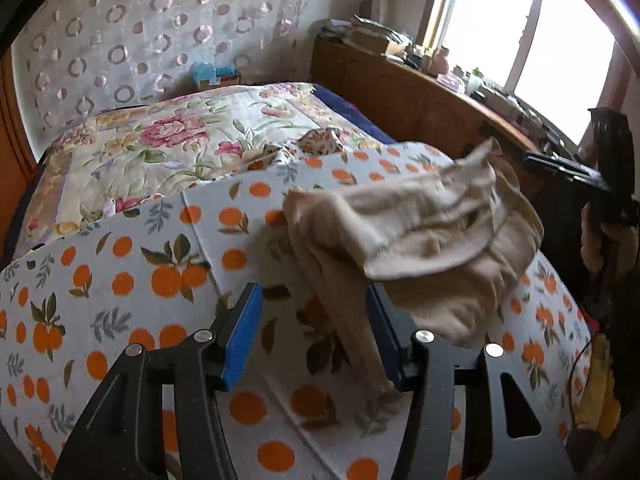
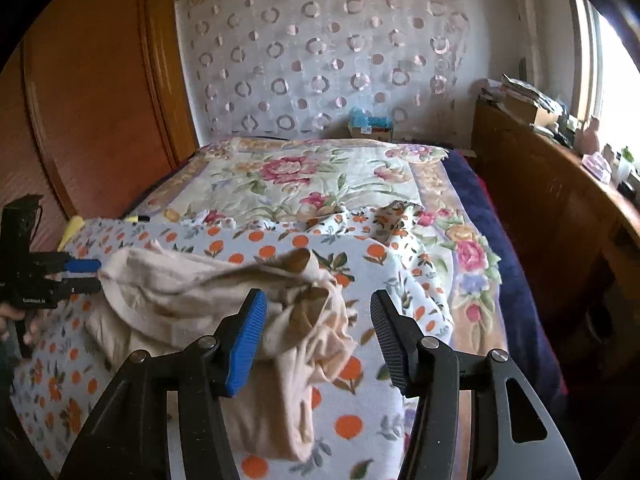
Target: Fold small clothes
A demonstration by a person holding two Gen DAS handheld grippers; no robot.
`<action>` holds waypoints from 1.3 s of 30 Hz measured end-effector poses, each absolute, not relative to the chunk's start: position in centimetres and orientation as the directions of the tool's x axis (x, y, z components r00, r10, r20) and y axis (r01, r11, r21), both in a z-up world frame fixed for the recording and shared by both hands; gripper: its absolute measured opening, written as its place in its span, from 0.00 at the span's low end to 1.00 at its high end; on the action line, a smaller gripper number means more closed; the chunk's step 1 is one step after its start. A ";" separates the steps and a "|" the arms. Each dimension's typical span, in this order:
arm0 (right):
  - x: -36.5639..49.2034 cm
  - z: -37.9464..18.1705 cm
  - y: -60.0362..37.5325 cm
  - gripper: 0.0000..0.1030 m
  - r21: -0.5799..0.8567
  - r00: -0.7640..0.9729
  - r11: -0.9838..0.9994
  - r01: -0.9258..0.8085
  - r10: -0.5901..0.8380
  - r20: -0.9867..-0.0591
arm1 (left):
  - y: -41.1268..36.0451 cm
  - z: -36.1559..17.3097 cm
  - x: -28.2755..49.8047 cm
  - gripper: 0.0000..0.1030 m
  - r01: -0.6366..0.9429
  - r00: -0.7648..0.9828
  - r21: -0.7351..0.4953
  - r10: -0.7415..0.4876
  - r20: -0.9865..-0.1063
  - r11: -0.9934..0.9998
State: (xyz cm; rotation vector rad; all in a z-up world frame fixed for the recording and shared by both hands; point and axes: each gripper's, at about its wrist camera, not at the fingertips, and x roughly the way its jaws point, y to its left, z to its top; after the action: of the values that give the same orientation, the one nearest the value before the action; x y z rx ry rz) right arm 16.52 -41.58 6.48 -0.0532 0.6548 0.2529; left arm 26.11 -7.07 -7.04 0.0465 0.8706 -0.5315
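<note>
Over on the far left, a wooden wardrobe door [image 2: 88,80] stands beside the bed, and a curtain with ring patterns [image 2: 320,52] hangs behind it. The floral quilt [image 1: 180,140] covers the far part of the bed, and the orange-print sheet [image 1: 140,272] is spread over the near part.

Now to the left claw [image 1: 314,336]: it is released, jaws spread wide and low over the sheet. A narrow strip of the beige garment [image 1: 420,220] runs down between them, just beside the right-hand pad, and nothing is pinched. In the right wrist view this claw's tips sit right at the garment's left edge (touching or just short of it, I can't tell).

The garment itself lies crumpled in the middle of the orange-print sheet, between the two claws. It is bunched and doubled over, with a ribbed hem showing. It is blurred, so its exact kind is hard to call.

Moving right, the right claw [image 2: 318,336] is released too, jaws wide apart. Its blue pad sits in front of the garment's heap, while the dark pad stands over bare sheet.

Furthest right, a cluttered wooden sideboard [image 1: 400,96] runs along under a bright window [image 1: 520,20].
</note>
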 end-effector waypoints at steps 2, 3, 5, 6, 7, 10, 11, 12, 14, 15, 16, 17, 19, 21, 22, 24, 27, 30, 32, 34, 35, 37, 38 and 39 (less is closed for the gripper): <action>15.8 6.0 -41.7 0.54 0.022 0.753 0.967 -0.255 0.212 -0.622 | -7.5 -7.3 26.1 0.53 0.481 0.508 -0.170 -0.431 -0.746 0.860; 15.5 5.7 -41.8 0.54 0.011 0.745 0.966 -0.258 0.206 -0.634 | -7.9 -7.5 26.1 0.53 0.489 0.500 -0.164 -0.429 -0.752 0.857; 15.5 4.9 -41.9 0.54 -0.004 0.721 0.963 -0.270 0.199 -0.664 | -8.8 -8.1 26.5 0.53 0.507 0.488 -0.140 -0.416 -0.767 0.851; 15.4 4.5 -41.8 0.54 -0.010 0.709 0.961 -0.275 0.196 -0.677 | -9.2 -8.2 26.7 0.53 0.514 0.485 -0.130 -0.412 -0.771 0.848; 15.5 4.4 -41.6 0.54 -0.015 0.699 0.959 -0.282 0.195 -0.688 | -9.8 -8.4 27.1 0.53 0.523 0.483 -0.118 -0.408 -0.775 0.844; 16.1 4.2 -40.5 0.54 -0.032 0.681 0.948 -0.318 0.205 -0.703 | -10.5 -8.4 28.1 0.53 0.526 0.493 -0.098 -0.396 -0.775 0.845; 16.4 4.3 -40.0 0.54 -0.036 0.682 0.943 -0.332 0.213 -0.699 | -10.8 -8.2 28.6 0.53 0.525 0.500 -0.089 -0.391 -0.772 0.847; 16.8 4.5 -39.7 0.54 -0.040 0.686 0.938 -0.343 0.221 -0.693 | -11.0 -8.0 29.0 0.53 0.526 0.512 -0.079 -0.389 -0.766 0.847; 17.9 5.0 -39.1 0.54 -0.039 0.696 0.930 -0.366 0.246 -0.675 | -11.3 -7.3 29.9 0.53 0.518 0.554 -0.054 -0.383 -0.739 0.854; 18.4 5.2 -38.9 0.54 -0.037 0.700 0.926 -0.375 0.257 -0.667 | -11.5 -7.0 30.4 0.53 0.518 0.566 -0.051 -0.387 -0.728 0.854; 18.9 5.4 -39.0 0.54 -0.037 0.705 0.925 -0.378 0.262 -0.659 | -11.6 -6.8 30.9 0.53 0.520 0.572 -0.055 -0.395 -0.719 0.852; 19.4 5.7 -38.9 0.51 -0.034 0.712 0.924 -0.382 0.271 -0.647 | -11.7 -6.6 31.5 0.53 0.518 0.576 -0.059 -0.398 -0.714 0.853; 20.0 6.0 -39.2 0.21 -0.008 0.715 0.913 -0.408 0.314 -0.625 | -11.6 -6.4 32.7 0.53 0.501 0.586 -0.072 -0.400 -0.705 0.862; 20.8 6.1 -39.9 0.05 0.044 0.708 0.908 -0.418 0.356 -0.610 | -11.3 -6.6 33.7 0.53 0.477 0.594 -0.079 -0.388 -0.705 0.875; 21.2 6.3 -40.3 0.03 0.069 0.711 0.908 -0.414 0.370 -0.598 | -11.0 -6.7 34.4 0.53 0.456 0.599 -0.081 -0.373 -0.708 0.886; 21.8 6.2 -41.9 0.02 0.135 0.726 0.919 -0.369 0.376 -0.576 | -10.4 -7.1 35.2 0.53 0.417 0.606 -0.093 -0.353 -0.713 0.904; 22.4 5.2 -44.2 0.02 0.161 0.746 0.965 -0.207 0.262 -0.613 | -9.5 -7.7 36.2 0.53 0.353 0.626 -0.072 -0.293 -0.722 0.933; 22.1 4.6 -44.6 0.02 0.141 0.742 0.976 -0.168 0.220 -0.634 | -8.5 -8.0 36.6 0.53 0.310 0.633 -0.074 -0.264 -0.727 0.948; 21.7 4.4 -44.2 0.16 0.103 0.727 0.983 -0.150 0.180 -0.663 | -8.1 -8.0 36.4 0.53 0.316 0.629 -0.082 -0.274 -0.728 0.945; 21.6 4.9 -43.2 0.35 0.071 0.725 0.986 -0.150 0.158 -0.670 | -7.9 -7.8 35.8 0.53 0.335 0.623 -0.097 -0.297 -0.724 0.937; 20.9 5.2 -43.0 0.53 0.061 0.729 0.987 -0.151 0.153 -0.667 | -8.0 -7.7 35.5 0.53 0.341 0.620 -0.104 -0.307 -0.722 0.934; 20.9 6.2 -41.7 0.66 0.046 0.733 0.986 -0.158 0.148 -0.664 | -8.1 -7.4 34.6 0.53 0.361 0.613 -0.117 -0.329 -0.718 0.925; 20.3 6.4 -41.4 0.68 0.048 0.734 0.985 -0.165 0.155 -0.661 | -8.3 -7.3 34.1 0.53 0.372 0.610 -0.121 -0.341 -0.716 0.920; 19.7 6.5 -40.9 0.71 0.052 0.730 0.984 -0.172 0.163 -0.663 | -8.4 -7.3 33.7 0.53 0.383 0.605 -0.127 -0.352 -0.714 0.915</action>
State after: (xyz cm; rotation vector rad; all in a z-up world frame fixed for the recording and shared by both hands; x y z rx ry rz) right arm 19.72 -40.93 6.49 -0.0130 0.7292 0.1848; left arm 33.68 -8.44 -7.26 0.0401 0.8171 -0.4251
